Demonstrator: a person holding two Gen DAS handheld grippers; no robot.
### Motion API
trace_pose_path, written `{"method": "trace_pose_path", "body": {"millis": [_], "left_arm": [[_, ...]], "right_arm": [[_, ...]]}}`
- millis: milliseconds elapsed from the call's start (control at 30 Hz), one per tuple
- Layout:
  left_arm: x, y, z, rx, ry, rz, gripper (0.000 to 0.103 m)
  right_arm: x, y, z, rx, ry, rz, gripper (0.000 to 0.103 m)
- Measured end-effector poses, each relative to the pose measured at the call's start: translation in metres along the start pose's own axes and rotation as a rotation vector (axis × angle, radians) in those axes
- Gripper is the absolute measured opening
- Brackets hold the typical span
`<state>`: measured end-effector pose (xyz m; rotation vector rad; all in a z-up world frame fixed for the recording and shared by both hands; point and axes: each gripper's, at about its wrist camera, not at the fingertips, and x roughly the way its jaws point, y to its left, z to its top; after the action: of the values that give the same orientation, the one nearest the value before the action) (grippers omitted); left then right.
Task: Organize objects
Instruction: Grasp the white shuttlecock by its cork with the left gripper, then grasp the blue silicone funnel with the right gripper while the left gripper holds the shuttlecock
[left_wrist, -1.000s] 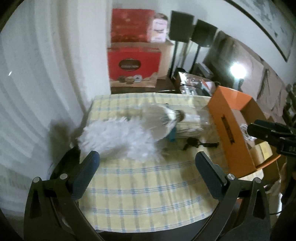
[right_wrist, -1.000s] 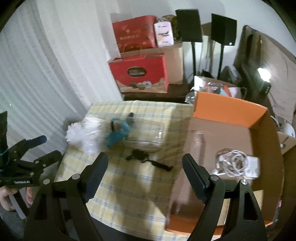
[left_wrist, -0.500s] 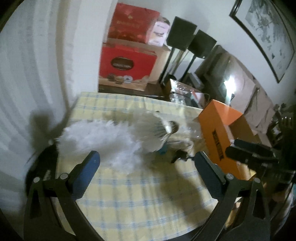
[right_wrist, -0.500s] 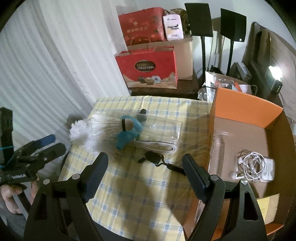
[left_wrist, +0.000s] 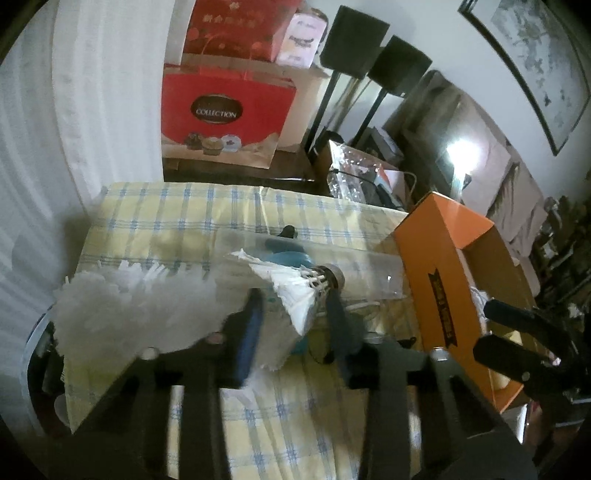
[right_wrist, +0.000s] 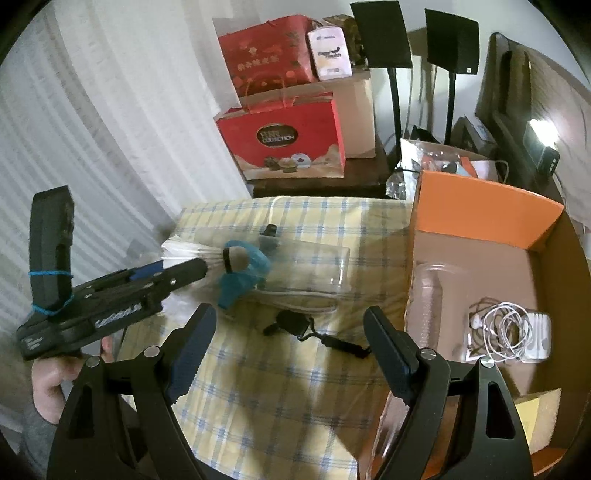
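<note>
A: Start with the big things. The surface (right_wrist: 280, 373), under a yellow checked cloth, fills the middle of the right wrist view, and the orange box (right_wrist: 480, 206) stands open at the right edge with white earphones (right_wrist: 506, 330) already inside.

B: And what still needs sorting?

A: A clear tube (right_wrist: 310, 266) lies across the centre, a black strap (right_wrist: 314, 334) below it, and the shuttlecock (left_wrist: 299, 291) at centre left, cork pointing right.

B: Who has the shuttlecock?

A: The left hand-held gripper (left_wrist: 293, 321). Its jaws have just been closing, and in its own view the feather skirt sits between the two pads. The fingers are blurred, so I judge it clenched on the feathers rather than the cork.

B: The right hand-held gripper (right_wrist: 288, 347)?

A: Released, jaws wide, hovering over the strap with nothing between them.

B: How should the pickup go?

A: Gently, I think. Feathers crush and slip, so a light squeeze low on the skirt near the cork would hold better. Lift straight up so the fluffy white duster (left_wrist: 140, 310) at the left of that view is not dragged, then carry it right, towards the box.
</note>
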<state>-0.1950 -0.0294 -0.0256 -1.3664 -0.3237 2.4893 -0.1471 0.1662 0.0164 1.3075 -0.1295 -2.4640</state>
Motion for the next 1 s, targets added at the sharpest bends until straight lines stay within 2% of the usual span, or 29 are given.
{"method": "trace_pose_path", "body": {"millis": [33, 133, 333, 500, 600, 767, 867, 1000], "left_arm": [[0.001, 0.001, 0.000, -0.004, -0.002, -0.008, 0.016], [-0.003, 0.002, 0.000, -0.015, -0.022, -0.023, 0.006], [-0.024, 0.007, -0.001, -0.039, -0.070, -0.090, 0.005], [-0.057, 0.015, -0.004, -0.067, -0.127, -0.142, 0.005], [-0.076, 0.022, -0.007, -0.075, -0.152, -0.140, 0.005], [-0.096, 0.036, -0.015, -0.084, -0.178, -0.109, 0.005], [-0.101, 0.041, -0.019, -0.088, -0.179, -0.095, 0.005], [-0.103, 0.049, -0.024, -0.097, -0.178, -0.083, 0.005]], "right_arm": [[0.001, -0.001, 0.000, 0.003, 0.003, 0.001, 0.083], [0.007, -0.003, -0.001, 0.010, 0.015, 0.010, 0.083], [0.021, 0.001, -0.004, 0.024, 0.041, 0.045, 0.083], [0.032, 0.009, -0.004, 0.039, 0.061, 0.092, 0.081], [0.040, 0.013, -0.004, 0.060, 0.080, 0.132, 0.076], [0.067, 0.022, -0.004, 0.098, 0.132, 0.200, 0.060], [0.082, 0.025, -0.003, 0.126, 0.141, 0.222, 0.057], [0.097, 0.033, 0.002, 0.132, 0.133, 0.205, 0.054]]}}
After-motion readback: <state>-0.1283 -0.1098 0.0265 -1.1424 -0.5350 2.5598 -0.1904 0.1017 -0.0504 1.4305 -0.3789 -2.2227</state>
